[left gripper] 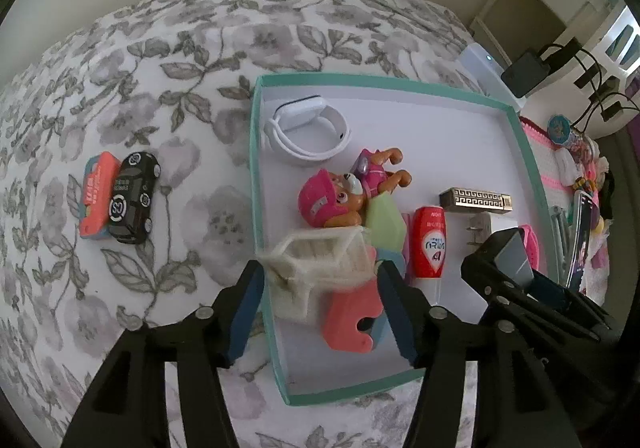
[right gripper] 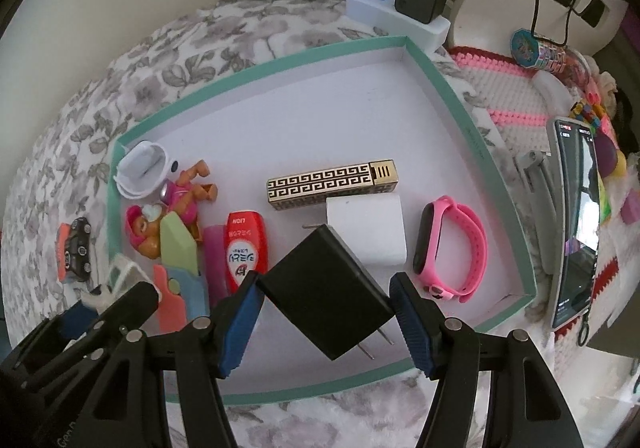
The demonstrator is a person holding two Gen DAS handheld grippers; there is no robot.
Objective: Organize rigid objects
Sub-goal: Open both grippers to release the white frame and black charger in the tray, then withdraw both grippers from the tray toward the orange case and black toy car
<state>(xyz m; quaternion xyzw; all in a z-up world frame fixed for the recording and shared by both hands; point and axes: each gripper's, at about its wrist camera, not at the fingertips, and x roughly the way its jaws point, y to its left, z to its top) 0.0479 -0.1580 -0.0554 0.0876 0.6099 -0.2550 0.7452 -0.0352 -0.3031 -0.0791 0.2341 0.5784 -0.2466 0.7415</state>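
A teal-rimmed box (left gripper: 256, 168) lies on the flowered bedspread. My left gripper (left gripper: 322, 276) stands open around a cream toy shopping cart (left gripper: 320, 260) that leans over the box's left wall; a thin gap shows at the right pad. My right gripper (right gripper: 325, 288) is shut on a black charger plug (right gripper: 328, 296), held cornerwise above the box floor (right gripper: 360, 120). Inside lie a white wristband (left gripper: 308, 132), a pink pup toy (left gripper: 344, 192), a red tube (right gripper: 244, 248), a gold lighter (right gripper: 332, 184), a white charger (right gripper: 368, 232) and a pink watch (right gripper: 452, 248).
A black toy car (left gripper: 132, 200) and an orange packet (left gripper: 96, 200) lie on the bedspread left of the box. Right of the box stand a phone (right gripper: 576, 228) and a pink-and-white knitted mat (right gripper: 508, 88) with small toys. A power strip (right gripper: 400, 16) sits behind.
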